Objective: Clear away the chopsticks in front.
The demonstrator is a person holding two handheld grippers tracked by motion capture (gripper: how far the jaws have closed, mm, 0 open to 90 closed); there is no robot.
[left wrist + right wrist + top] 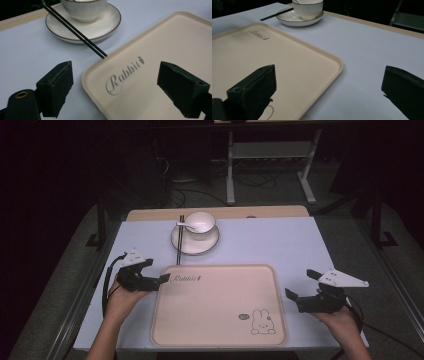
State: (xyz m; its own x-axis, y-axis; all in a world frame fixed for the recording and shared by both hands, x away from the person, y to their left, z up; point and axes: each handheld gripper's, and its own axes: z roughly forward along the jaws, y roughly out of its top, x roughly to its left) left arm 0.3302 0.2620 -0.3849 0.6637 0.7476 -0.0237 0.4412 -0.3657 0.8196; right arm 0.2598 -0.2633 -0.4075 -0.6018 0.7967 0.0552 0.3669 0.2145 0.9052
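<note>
Black chopsticks, far ends cut off

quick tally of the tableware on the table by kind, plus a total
tray: 1
saucer: 1
bowl: 1
spoon: 1
chopsticks: 1 pair, resting across the saucer rim
total: 5

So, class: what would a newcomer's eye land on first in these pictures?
Probably the big cream tray at the table's near middle, with its rabbit drawing in one corner. An open left gripper and right gripper flank its edges. Behind it, a white cup sits on a saucer, with black chopsticks laid across.
</note>
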